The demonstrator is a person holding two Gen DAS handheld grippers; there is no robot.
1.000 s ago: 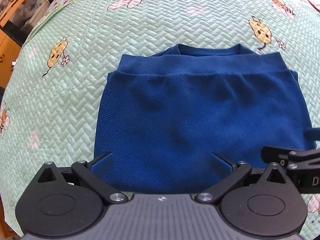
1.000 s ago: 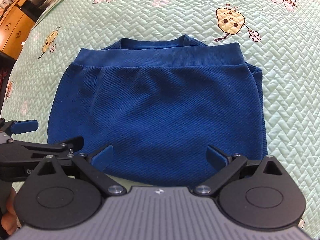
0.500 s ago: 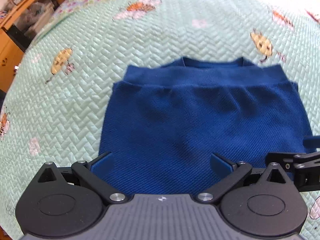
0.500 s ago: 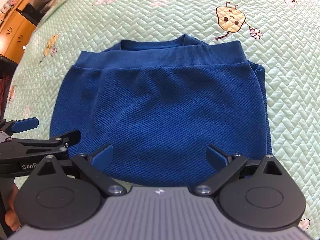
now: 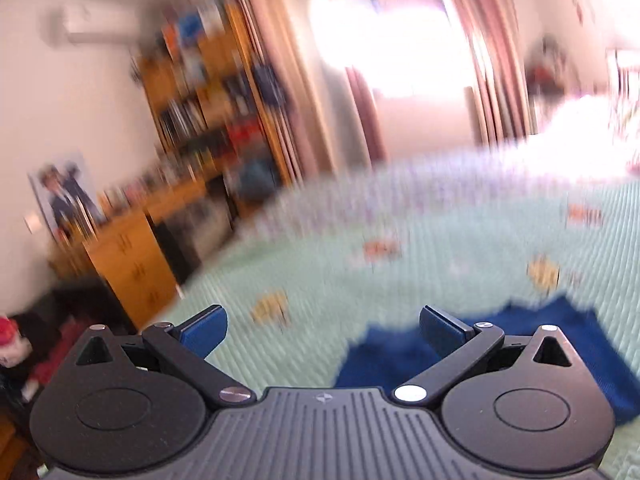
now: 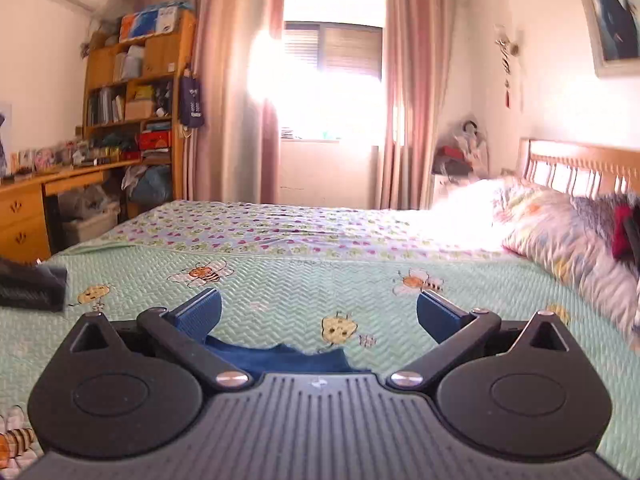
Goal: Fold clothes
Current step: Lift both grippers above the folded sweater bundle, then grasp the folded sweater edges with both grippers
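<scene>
The folded blue sweater (image 5: 560, 344) lies flat on the green quilted bedspread (image 5: 400, 280); in the blurred left wrist view it shows low right, partly behind the gripper body. My left gripper (image 5: 323, 326) is open, empty, raised above the bed to the sweater's left. In the right wrist view only the far edge of the blue sweater (image 6: 280, 360) peeks out under the gripper body. My right gripper (image 6: 318, 314) is open, holds nothing and points level across the bed.
A wooden desk (image 6: 36, 196) and bookshelf (image 6: 136, 80) stand left of the bed. Curtains and a bright window (image 6: 332, 92) are at the back. Pillows (image 6: 560, 232) and a wooden headboard (image 6: 580, 164) are at right. A dark blurred object (image 6: 32, 284) shows at the left edge.
Both grippers have tilted up and pulled back from the sweater, from looking down at it to looking across the room. The left one is still moving fast. The sweater has stayed folded.
</scene>
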